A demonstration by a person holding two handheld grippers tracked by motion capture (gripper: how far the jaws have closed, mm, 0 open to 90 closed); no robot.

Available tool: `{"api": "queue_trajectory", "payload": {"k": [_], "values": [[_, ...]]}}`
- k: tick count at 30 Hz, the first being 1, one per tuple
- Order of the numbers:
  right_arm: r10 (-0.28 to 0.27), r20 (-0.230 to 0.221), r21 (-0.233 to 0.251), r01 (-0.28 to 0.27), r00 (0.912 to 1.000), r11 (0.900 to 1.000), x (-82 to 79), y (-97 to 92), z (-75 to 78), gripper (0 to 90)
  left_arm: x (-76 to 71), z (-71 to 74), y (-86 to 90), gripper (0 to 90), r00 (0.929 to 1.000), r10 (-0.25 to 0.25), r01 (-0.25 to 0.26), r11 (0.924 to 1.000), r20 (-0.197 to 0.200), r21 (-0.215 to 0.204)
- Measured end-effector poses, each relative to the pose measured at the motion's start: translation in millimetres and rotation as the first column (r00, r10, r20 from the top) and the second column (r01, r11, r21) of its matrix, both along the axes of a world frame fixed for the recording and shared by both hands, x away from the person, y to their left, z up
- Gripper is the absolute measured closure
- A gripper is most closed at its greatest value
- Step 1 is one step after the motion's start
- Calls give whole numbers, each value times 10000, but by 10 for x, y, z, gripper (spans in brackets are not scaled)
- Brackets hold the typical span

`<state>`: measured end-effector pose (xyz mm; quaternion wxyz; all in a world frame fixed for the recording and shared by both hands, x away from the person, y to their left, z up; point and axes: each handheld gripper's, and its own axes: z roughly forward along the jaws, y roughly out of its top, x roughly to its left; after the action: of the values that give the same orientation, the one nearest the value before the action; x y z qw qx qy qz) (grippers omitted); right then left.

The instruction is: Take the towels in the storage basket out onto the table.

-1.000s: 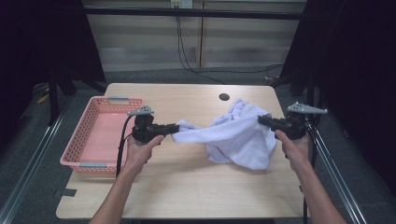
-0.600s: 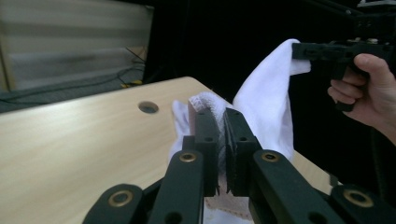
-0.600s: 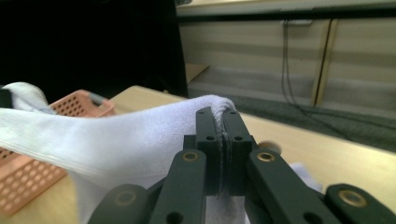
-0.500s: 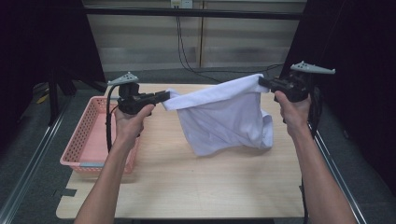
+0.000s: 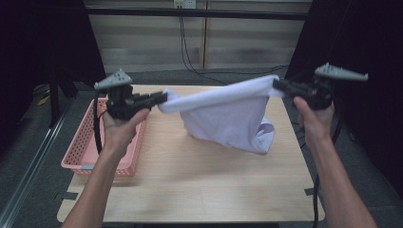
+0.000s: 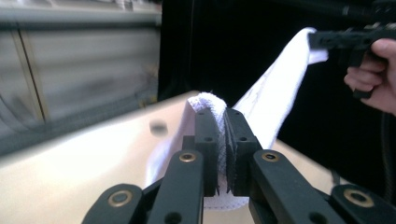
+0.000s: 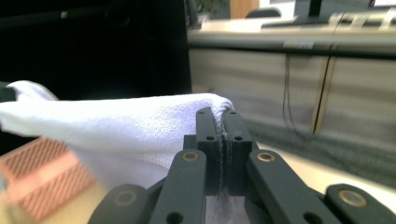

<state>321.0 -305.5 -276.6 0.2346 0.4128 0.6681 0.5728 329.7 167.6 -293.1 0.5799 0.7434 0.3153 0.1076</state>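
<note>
A white towel point(image 5: 228, 114) hangs stretched in the air above the wooden table point(image 5: 190, 180), its lower folds drooping toward the table's right side. My left gripper point(image 5: 164, 98) is shut on the towel's left corner, and my right gripper point(image 5: 275, 84) is shut on its right corner. In the left gripper view the towel point(image 6: 271, 107) bunches over the closed jaws of my left gripper point(image 6: 221, 114), and the other gripper point(image 6: 327, 39) holds the far end. In the right gripper view the cloth point(image 7: 116, 126) is pinched in my right gripper point(image 7: 221, 112) and runs off to the left.
A pink mesh basket point(image 5: 83, 147) sits on the table's left edge, under my left forearm; it also appears as the basket point(image 7: 42, 177) in the right gripper view. A dark round mark point(image 6: 159, 127) lies on the tabletop. Cables hang on the back wall.
Both hands have risen and spread apart, lifting the towel off the table and pulling its top edge taut between the grippers.
</note>
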Motion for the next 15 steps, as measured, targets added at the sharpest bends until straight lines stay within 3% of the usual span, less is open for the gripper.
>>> {"api": "queue_trajectory", "payload": {"k": [1,2,3,4,5,6,7,9,10,11,12,13,14,15], "values": [[295,-344,-53,-297,9990,9995,-193,10,-249,872,-174,-216,7,855,9992,-266,274,9993,-305,249],[295,-344,-53,-297,9990,9995,-193,10,-249,872,-174,-216,7,854,9992,-266,274,9993,-305,249],[523,-559,56,-521,9971,9986,-300,16,-376,873,-267,-328,18,854,9987,-371,381,9989,-362,287],[636,-770,-167,-651,9950,9977,-406,25,-492,872,-346,-452,31,853,9957,-628,638,9979,-677,135],[948,-1165,-52,-961,9886,9954,-659,17,-738,872,-461,-592,43,849,9949,-566,604,9972,-837,437],[932,-1267,-278,-975,9876,9949,-737,14,-803,872,-600,-797,72,848,9896,-854,898,9954,-1159,331],[726,-1405,-456,-797,9874,9958,-846,3,-880,872,-600,-797,72,844,9896,-854,898,9954,-1159,331],[906,-1628,-239,-957,9825,9951,-1006,-33,-1021,872,-751,-984,86,839,9866,-841,934,9937,-1397,617],[906,-1628,-239,-957,9825,9951,-1006,-33,-1021,872,-844,-1117,104,839,9789,-1050,1184,9906,-1751,678],[984,-1966,-362,-1075,9755,9936,-1217,-34,-1193,872,-926,-1219,110,837,9734,-1078,1245,9896,-2022,715],[984,-1966,-362,-1075,9755,9936,-1217,-34,-1193,872,-1007,-1310,110,837,9657,-1233,1428,9872,-2283,712],[1111,-2068,-235,-1185,9721,9927,-1318,-34,-1264,872,-1085,-1384,117,837,9625,-1311,1539,9849,-2374,798],[1219,-2191,-251,-1305,9681,9911,-1535,-33,-1364,872,-1168,-1439,125,841,9588,-1370,1586,9850,-2488,687],[1281,-2253,-269,-1376,9658,9901,-1645,-33,-1392,872,-1232,-1471,133,840,9511,-1630,1844,9811,-2626,589]]}}
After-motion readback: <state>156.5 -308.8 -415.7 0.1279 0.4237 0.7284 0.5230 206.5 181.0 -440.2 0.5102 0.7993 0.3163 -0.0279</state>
